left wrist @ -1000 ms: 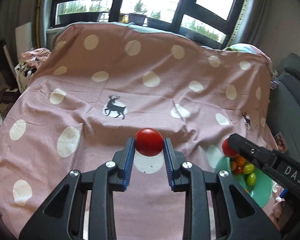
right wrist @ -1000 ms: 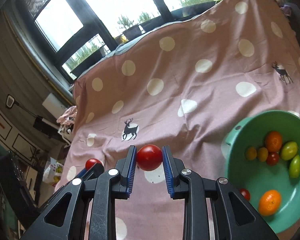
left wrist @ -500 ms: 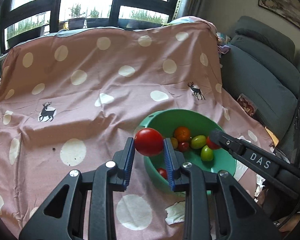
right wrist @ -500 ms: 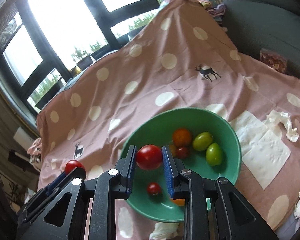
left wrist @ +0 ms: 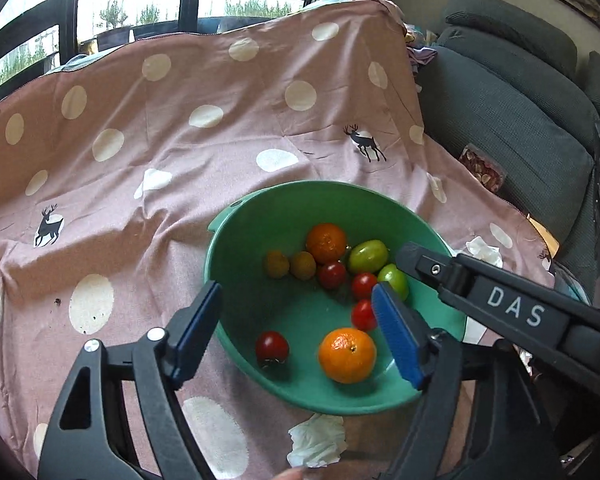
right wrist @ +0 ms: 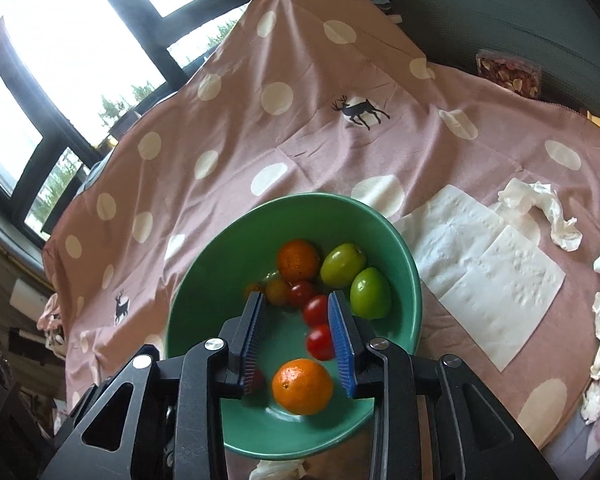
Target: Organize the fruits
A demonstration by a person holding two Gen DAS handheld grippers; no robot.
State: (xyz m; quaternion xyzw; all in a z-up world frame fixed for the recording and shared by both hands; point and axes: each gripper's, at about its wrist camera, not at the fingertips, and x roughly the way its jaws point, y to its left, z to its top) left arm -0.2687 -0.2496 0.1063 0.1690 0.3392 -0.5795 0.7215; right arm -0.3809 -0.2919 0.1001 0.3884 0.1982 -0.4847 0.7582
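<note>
Both hand-held grippers are over the green bowl (left wrist: 236, 236), releasing tomatoes: left hand-held gripper (left wrist: 296, 332) and right hand-held gripper (right wrist: 296, 332) have jaws opening, nothing between them. Next: withdraw for more fruit.

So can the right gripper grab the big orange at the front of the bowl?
Probably yes. The right gripper hangs over the green bowl, its jaws opening and empty, and the near orange sits just below them with nothing on top. The jaws look a bit narrow, so they may need to open more.
</note>
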